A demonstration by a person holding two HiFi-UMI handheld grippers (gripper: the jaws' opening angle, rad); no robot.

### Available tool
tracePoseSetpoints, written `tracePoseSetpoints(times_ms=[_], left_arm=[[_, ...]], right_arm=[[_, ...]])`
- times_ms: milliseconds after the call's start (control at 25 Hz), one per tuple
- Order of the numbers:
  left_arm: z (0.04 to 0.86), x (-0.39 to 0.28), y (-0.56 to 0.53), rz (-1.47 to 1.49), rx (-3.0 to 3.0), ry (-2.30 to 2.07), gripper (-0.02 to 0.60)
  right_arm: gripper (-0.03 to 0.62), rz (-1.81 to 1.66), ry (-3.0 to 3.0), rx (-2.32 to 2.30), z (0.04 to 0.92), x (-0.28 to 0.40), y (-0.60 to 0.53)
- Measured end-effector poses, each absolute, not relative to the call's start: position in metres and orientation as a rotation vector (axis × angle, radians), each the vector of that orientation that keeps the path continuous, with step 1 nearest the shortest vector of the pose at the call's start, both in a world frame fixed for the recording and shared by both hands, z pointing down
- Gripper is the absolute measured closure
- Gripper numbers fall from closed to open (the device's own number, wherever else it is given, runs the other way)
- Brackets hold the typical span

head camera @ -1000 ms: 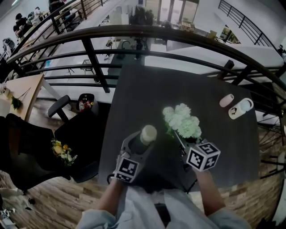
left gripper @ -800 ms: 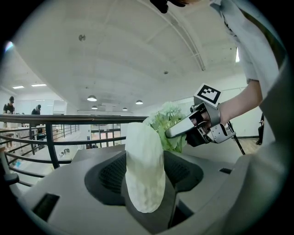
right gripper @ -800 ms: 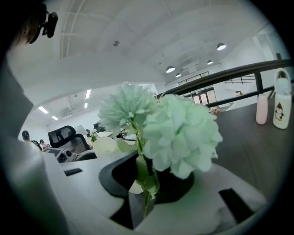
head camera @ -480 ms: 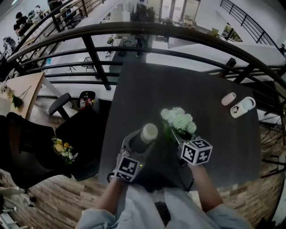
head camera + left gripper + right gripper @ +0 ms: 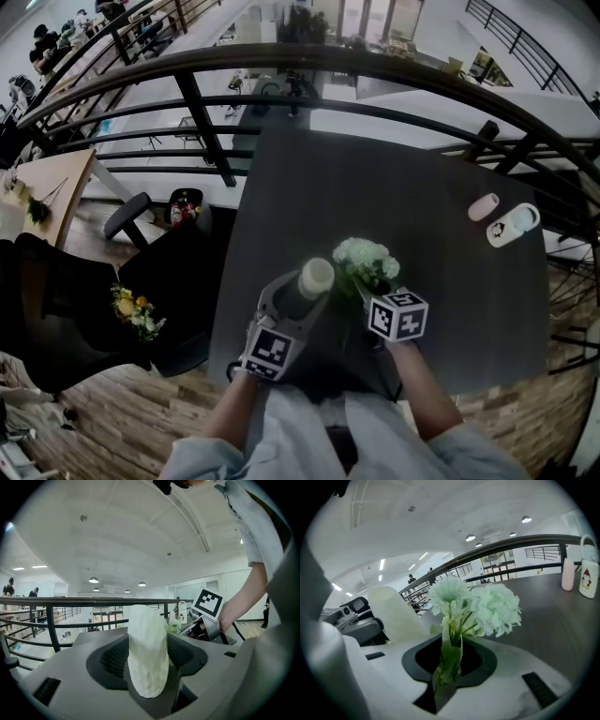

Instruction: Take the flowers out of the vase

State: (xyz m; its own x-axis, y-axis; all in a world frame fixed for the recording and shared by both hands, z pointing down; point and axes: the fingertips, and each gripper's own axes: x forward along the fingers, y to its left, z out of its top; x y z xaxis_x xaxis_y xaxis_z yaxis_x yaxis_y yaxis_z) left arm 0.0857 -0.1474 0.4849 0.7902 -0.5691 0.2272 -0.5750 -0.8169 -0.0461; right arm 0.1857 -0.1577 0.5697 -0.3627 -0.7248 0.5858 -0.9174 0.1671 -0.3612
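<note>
Your right gripper (image 5: 449,667): jaws narrow, pinching flowers (image 5: 476,604) by stems, heads toward 12, long axis along jaws. Flowers out of vase (image 5: 315,277), just beside it at 3. Your left gripper (image 5: 147,654): jaws wide, clamping upright vase. Bare table (image 5: 422,206) at 1–3; likely lay flowers there.

Pale greenish-white flowers (image 5: 364,260) on green stems; cream vase (image 5: 315,277); dark grey worktop (image 5: 394,178). The left tool (image 5: 298,295) and right tool (image 5: 449,663) are light grey with black pads, each bearing black-and-white square-patterned marker cubes (image 5: 397,315). Pink bottle (image 5: 484,207), white mug (image 5: 513,225), black railing (image 5: 281,66)
</note>
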Motion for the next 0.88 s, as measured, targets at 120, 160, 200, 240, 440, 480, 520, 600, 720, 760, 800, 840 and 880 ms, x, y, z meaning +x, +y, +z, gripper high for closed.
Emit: tracePoseSetpoints(times_ms=[120,160,200,240,440,480,520,600,720,760,800,840,880], left_arm=[[0.485,0.087,-0.147,0.362,2.949,-0.944,0.327],[0.487,0.086,-0.148,0.363,2.953,-0.946,0.327],[0.489,0.086,-0.148,0.364,2.959,-0.946,0.327],[0.489,0.085,-0.148,0.363,2.961,-0.947,0.327],[0.487,0.085,-0.148,0.356,2.946,-0.954,0.327],[0.486,0.085,-0.148,0.354,2.944,-0.957,0.327],[0.486,0.085,-0.147,0.354,2.941,-0.960,0.327],[0.484,0.085,-0.146,0.354,2.929,-0.966,0.327],[0.486,0.085,-0.147,0.354,2.947,-0.964,0.327],[0.486,0.085,-0.148,0.353,2.955,-0.963,0.327],[0.486,0.086,-0.148,0.352,2.955,-0.962,0.327],[0.485,0.086,-0.147,0.352,2.953,-0.962,0.327],[0.486,0.086,-0.147,0.352,2.957,-0.963,0.327]], right_arm=[[0.517,0.995,-2.149,1.567,0.582,0.186,-0.156],[0.517,0.997,-2.145,1.568,0.585,0.185,-0.155],[0.517,0.999,-2.141,1.569,0.588,0.185,-0.155],[0.512,0.998,-2.138,1.568,0.591,0.185,-0.155],[0.468,0.973,-2.124,1.564,0.598,0.186,-0.155],[0.450,0.969,-2.121,1.567,0.599,0.187,-0.155],[0.426,0.967,-2.122,1.569,0.599,0.187,-0.155],[0.390,0.969,-2.139,1.565,0.598,0.186,-0.155],[0.339,0.978,-2.173,1.548,0.594,0.183,-0.154],[0.327,0.982,-2.180,1.542,0.593,0.183,-0.153],[0.322,0.988,-2.185,1.538,0.592,0.183,-0.152],[0.313,0.994,-2.186,1.536,0.592,0.183,-0.150],[0.309,1.000,-2.184,1.534,0.592,0.183,-0.148]])
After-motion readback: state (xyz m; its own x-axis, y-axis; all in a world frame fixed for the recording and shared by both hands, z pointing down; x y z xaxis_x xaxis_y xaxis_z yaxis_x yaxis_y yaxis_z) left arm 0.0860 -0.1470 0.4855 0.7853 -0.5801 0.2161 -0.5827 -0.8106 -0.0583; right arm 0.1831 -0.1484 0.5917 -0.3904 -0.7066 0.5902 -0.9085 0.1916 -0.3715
